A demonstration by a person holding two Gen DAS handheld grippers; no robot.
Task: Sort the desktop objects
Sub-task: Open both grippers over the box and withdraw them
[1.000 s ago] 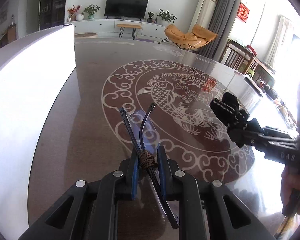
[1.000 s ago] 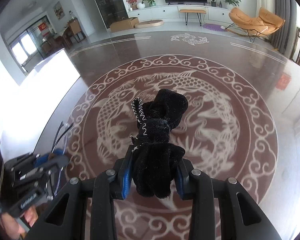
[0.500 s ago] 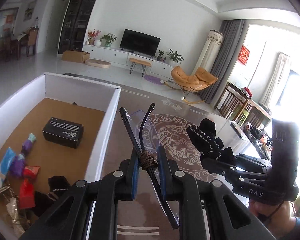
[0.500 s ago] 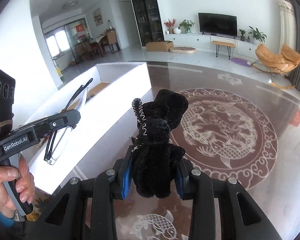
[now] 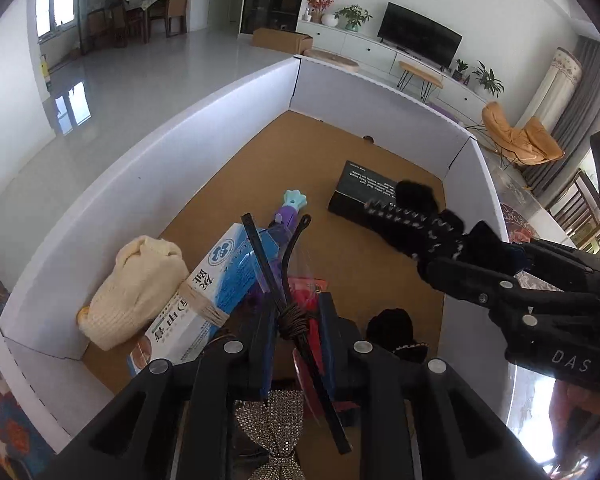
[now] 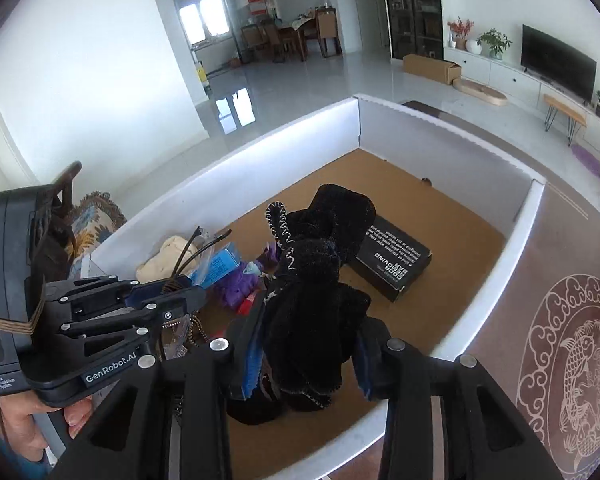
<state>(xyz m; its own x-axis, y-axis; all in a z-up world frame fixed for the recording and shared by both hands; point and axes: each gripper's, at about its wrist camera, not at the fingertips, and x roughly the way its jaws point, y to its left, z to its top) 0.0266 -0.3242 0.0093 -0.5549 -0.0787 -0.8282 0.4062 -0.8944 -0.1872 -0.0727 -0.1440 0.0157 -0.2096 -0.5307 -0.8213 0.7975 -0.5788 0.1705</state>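
My left gripper point(image 5: 294, 320) is shut on a pair of glasses point(image 5: 278, 264) with dark arms and holds them above the white box point(image 5: 148, 148) with a brown floor. My right gripper point(image 6: 306, 344) is shut on a black glove point(image 6: 320, 264) with white stitching, also above the box. The right gripper and glove show in the left wrist view point(image 5: 420, 228); the left gripper with the glasses shows in the right wrist view point(image 6: 168, 292).
In the box lie a black carton point(image 5: 364, 196), a cream knitted item point(image 5: 136, 284), a blue and white packet point(image 5: 204, 296), a purple toy point(image 5: 288, 216), a second black glove point(image 5: 392, 328), a red item and a glittery bow point(image 5: 272, 424). The patterned brown table point(image 6: 560, 320) lies right of the box.
Both grippers have moved left from above the patterned table to above the open box, still holding the glasses and the glove.
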